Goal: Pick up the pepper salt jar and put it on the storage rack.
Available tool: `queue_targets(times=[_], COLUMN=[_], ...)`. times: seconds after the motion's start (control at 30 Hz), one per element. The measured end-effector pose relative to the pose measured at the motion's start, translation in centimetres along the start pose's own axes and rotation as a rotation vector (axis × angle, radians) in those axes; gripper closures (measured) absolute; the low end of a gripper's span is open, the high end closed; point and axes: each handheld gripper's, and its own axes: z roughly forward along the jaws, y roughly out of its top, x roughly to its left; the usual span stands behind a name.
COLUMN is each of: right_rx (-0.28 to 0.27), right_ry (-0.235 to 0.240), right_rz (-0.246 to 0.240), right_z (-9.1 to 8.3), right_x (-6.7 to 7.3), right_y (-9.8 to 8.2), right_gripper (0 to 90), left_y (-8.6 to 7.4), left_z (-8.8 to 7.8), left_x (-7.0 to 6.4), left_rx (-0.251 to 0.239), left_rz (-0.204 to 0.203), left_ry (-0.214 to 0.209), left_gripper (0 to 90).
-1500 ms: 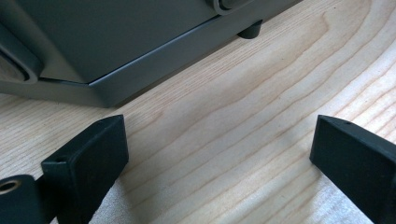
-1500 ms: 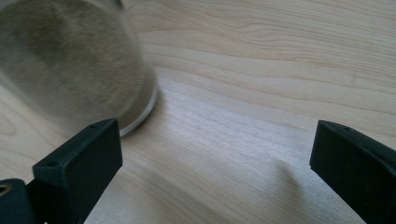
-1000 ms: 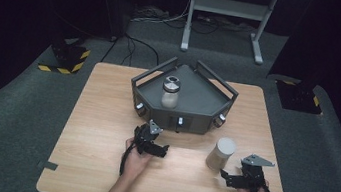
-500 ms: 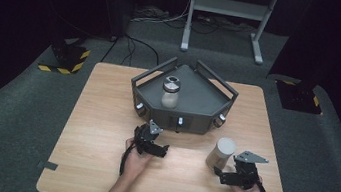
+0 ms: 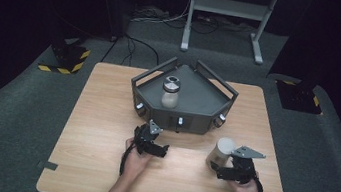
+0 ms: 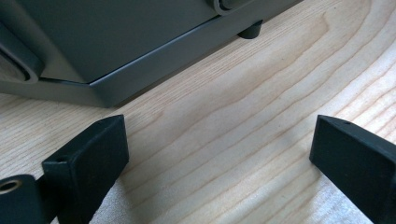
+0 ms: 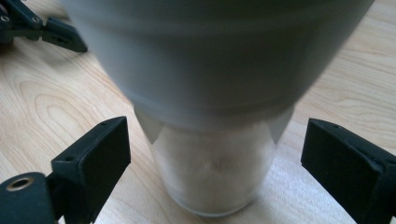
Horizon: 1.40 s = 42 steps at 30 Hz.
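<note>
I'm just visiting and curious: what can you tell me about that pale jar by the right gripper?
The jar stands upright on the wooden table, a wide white cap over a clear body holding pale powder. The right gripper brackets its body; its jaws have just been closing, yet gaps remain on both sides.

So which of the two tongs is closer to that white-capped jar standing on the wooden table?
The right tongs: the white-capped jar stands between their jaws, untouched. The left tongs rest apart, off to its left.
</note>
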Motion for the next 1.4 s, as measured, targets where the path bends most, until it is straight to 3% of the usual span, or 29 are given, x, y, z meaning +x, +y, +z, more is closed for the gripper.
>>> queue_targets(times=[1.4], right_rx=[-0.027], right_ry=[0.014], right_rz=[0.009], right_z=[1.3], right_x=[0.0], right_y=[0.8], right_gripper=[25.2], left_y=[0.0], left_z=[0.0], left_x=[0.0], left_rx=[0.0], left_rz=[-0.001], left_ry=[0.0], left_gripper=[4.6])
